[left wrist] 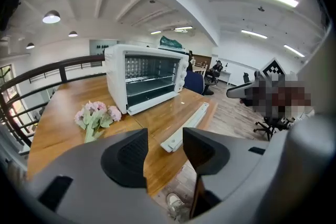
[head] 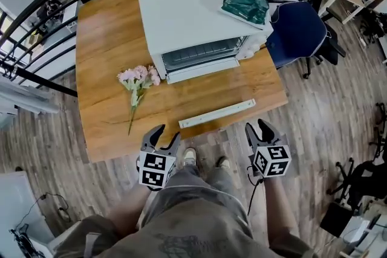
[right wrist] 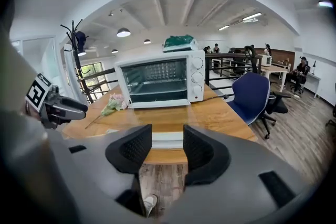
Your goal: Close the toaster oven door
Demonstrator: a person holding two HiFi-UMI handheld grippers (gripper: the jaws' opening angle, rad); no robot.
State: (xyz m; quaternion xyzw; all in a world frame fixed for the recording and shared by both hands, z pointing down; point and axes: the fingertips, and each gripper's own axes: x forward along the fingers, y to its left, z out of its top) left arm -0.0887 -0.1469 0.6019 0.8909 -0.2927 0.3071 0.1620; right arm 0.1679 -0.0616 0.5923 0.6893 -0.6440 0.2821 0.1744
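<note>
toaster oven [head: 187,21] long side crosswise, mouth facing person — left gripper [head: 167,133], right gripper [head: 256,125] agape, empty.

toaster oven [head: 193,21]: we see white, dark inside
door handle [head: 216,113]: white, which we find on clear glass
table [head: 106,45]: warm brown, wood-grained
flowers [head: 139,77]: pink heads, green stems
bag [head: 245,4]: we call it dark green
chair [head: 296,33]: navy blue
left claw [head: 168,132]: dark grey; cube white with black square markers
right claw [head: 256,125]: the same
floor [head: 326,106]: grey-brown planks
</note>
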